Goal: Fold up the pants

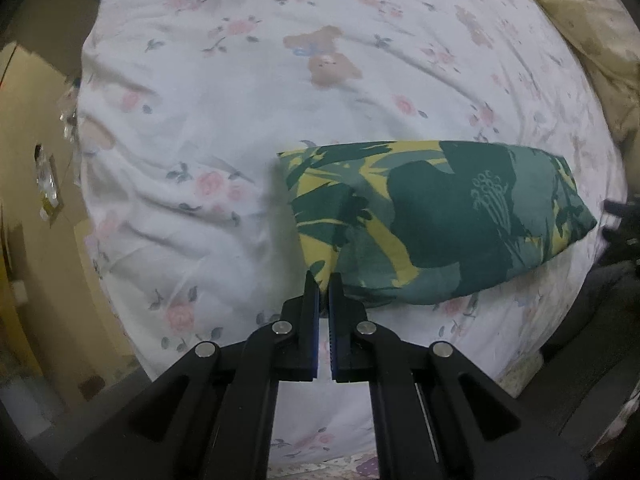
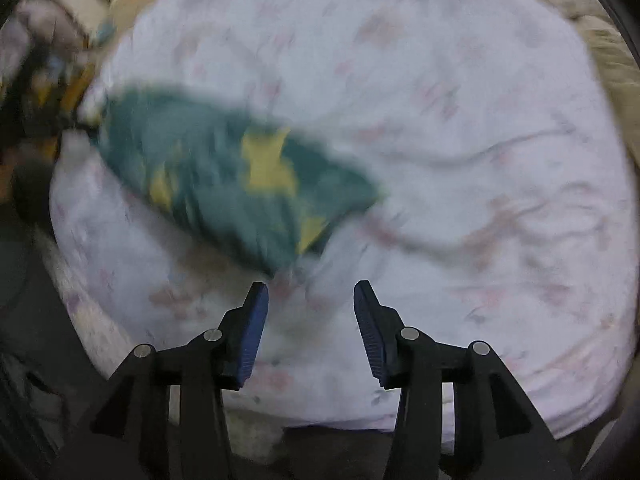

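The pants (image 1: 436, 224) are green with a yellow leaf print and lie folded into a long band on the bed sheet (image 1: 224, 120). My left gripper (image 1: 324, 280) is shut on the near left corner of the pants. In the right wrist view the pants (image 2: 224, 172) are blurred and lie to the upper left. My right gripper (image 2: 310, 292) is open and empty, just short of the pants' near corner, above the sheet (image 2: 460, 160).
The white floral sheet with teddy bears covers the bed. A beige quilt (image 1: 580, 28) is bunched at the far right. A cardboard box (image 1: 32, 152) stands left of the bed. Clutter (image 2: 52, 40) lies past the bed's left edge in the right wrist view.
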`<action>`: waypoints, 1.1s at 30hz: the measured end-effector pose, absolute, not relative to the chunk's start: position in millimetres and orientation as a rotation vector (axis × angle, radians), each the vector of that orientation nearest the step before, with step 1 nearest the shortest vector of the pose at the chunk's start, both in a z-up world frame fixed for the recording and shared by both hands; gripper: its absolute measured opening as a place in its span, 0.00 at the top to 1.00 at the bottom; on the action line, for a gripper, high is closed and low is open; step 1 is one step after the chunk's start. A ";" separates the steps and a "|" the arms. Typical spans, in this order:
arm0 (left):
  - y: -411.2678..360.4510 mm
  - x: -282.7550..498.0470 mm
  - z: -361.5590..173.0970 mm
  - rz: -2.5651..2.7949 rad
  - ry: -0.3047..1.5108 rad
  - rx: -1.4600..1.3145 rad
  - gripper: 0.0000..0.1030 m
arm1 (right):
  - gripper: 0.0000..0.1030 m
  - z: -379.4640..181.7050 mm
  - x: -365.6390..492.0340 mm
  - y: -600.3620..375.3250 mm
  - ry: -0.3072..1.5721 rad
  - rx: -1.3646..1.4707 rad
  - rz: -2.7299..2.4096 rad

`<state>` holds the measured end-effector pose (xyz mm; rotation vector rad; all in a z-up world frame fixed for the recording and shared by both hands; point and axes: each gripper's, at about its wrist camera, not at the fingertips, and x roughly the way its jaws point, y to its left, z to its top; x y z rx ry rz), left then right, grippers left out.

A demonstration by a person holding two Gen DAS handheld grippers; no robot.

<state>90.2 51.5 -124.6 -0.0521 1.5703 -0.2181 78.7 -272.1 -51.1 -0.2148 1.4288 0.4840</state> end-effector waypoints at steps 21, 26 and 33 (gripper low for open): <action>89.7 85.7 -101.6 -0.020 1.434 -0.043 0.95 | 0.58 -76.0 86.5 -242.9 1.287 -0.160 0.375; 76.9 78.4 -68.0 -0.122 1.244 -0.187 0.24 | 0.44 -76.4 102.7 -293.0 1.295 0.127 0.237; 40.5 69.3 -145.2 -0.248 1.592 -0.228 0.67 | 0.43 -116.8 96.3 -317.7 1.484 0.445 0.228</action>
